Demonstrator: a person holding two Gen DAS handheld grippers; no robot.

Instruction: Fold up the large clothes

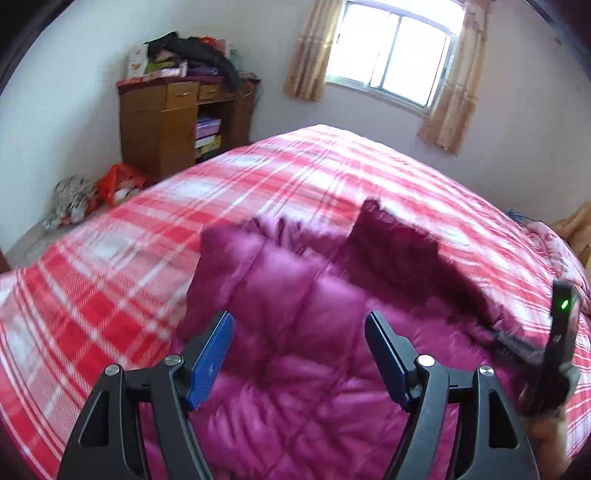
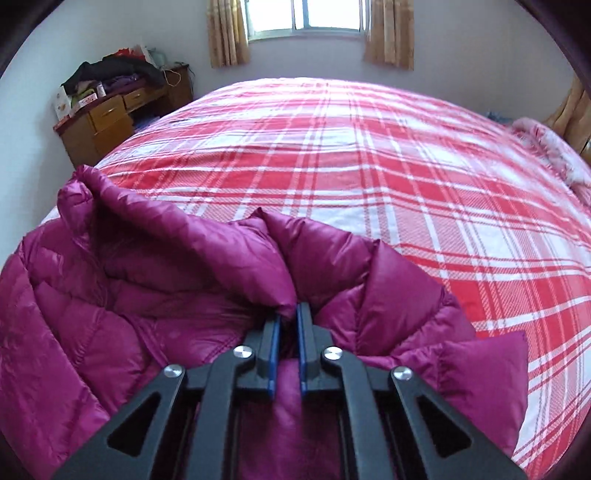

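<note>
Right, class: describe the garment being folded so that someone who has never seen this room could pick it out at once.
Start from the big bed with the red-and-white plaid cover under the window. At its near edge lies a puffy quilted jacket, with the right tongs shut on a fold of it and the left tongs open above it. It is the only shiny magenta thing on the bed.

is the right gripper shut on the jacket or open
Shut on it: the right gripper has its blue pads pinched close on a bunched fold of the purple jacket. The left gripper is open.

one jacket (image 2: 147, 266), one bed (image 2: 369, 147), two curtains (image 2: 227, 33), one cabinet (image 1: 159, 129)
</note>
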